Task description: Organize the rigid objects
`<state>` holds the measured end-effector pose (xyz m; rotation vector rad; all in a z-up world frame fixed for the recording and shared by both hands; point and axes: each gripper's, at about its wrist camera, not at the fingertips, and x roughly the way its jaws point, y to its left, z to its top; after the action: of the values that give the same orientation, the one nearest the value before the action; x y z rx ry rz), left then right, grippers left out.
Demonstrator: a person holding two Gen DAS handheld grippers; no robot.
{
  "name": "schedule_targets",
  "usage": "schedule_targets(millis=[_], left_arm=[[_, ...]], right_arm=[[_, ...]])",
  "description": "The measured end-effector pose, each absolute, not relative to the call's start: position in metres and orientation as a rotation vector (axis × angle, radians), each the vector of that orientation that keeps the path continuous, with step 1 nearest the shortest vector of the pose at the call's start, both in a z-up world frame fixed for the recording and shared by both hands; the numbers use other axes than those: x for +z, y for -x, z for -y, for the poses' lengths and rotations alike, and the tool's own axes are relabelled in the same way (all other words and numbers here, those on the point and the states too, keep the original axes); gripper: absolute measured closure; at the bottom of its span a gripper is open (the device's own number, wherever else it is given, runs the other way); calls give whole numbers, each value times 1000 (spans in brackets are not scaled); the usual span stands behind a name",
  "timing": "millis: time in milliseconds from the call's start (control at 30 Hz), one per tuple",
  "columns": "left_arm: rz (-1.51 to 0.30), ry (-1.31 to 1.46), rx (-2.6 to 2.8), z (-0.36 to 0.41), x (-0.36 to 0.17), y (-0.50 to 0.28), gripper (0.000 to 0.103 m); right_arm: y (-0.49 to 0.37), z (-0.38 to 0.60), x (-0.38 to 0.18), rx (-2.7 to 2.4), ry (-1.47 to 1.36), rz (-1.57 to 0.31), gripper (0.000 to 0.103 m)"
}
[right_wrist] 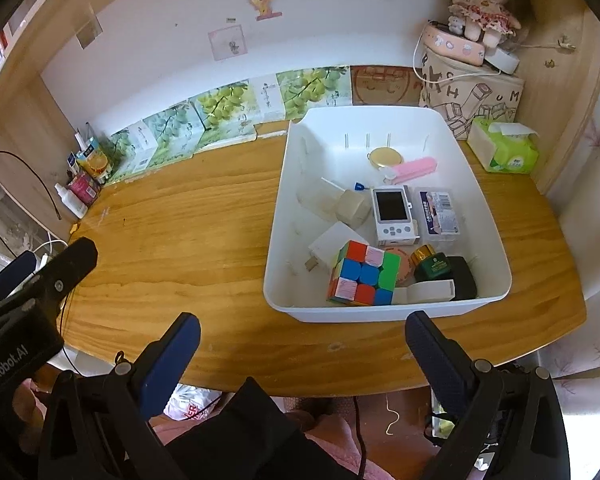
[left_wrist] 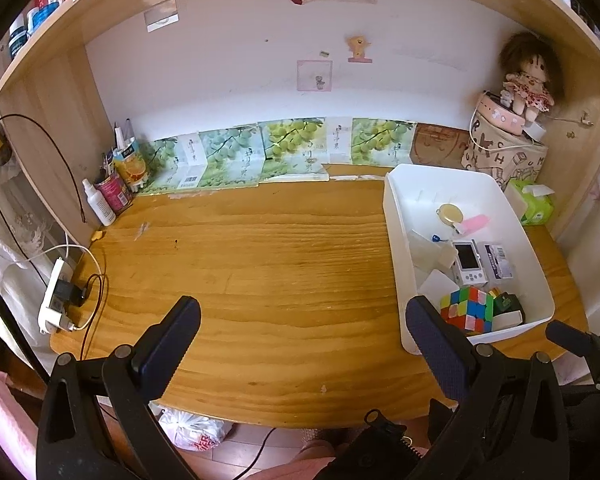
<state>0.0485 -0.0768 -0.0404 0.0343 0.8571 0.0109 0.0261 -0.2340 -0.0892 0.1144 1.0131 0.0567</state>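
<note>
While both claws, left claw (left_wrist: 303, 320) and right claw (right_wrist: 302, 334), hang spread and empty, cube (right_wrist: 363, 273) sits in white bin (right_wrist: 384, 314) on table (right_wrist: 188, 248); probably light, stiff, slick-faced: pinch flat opposite faces.

my left camera is looking forward along its fingers from the near edge of the desk (left_wrist: 284, 264), facing the back wall, with the white bin (left_wrist: 396, 200) sitting off to its right. my right camera is looking the same way from further right, sitting nearer the bin (right_wrist: 488, 208) and peering down into it. both views are sharing the desk top, the bin with the puzzle cube (left_wrist: 469, 307) (right_wrist: 362, 274), the doll (left_wrist: 528, 80) (right_wrist: 484, 12) in the far right corner and the grape cartons (left_wrist: 292, 148) (right_wrist: 220, 108) along the wall.
</note>
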Motion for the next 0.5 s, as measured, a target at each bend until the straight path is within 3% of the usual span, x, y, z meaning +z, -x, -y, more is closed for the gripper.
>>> schedule_targets(millis=[500], left_arm=[[-822, -31, 8, 75, -35, -45, 1]], right_arm=[[-28, 237, -88, 52, -121, -1005, 0]])
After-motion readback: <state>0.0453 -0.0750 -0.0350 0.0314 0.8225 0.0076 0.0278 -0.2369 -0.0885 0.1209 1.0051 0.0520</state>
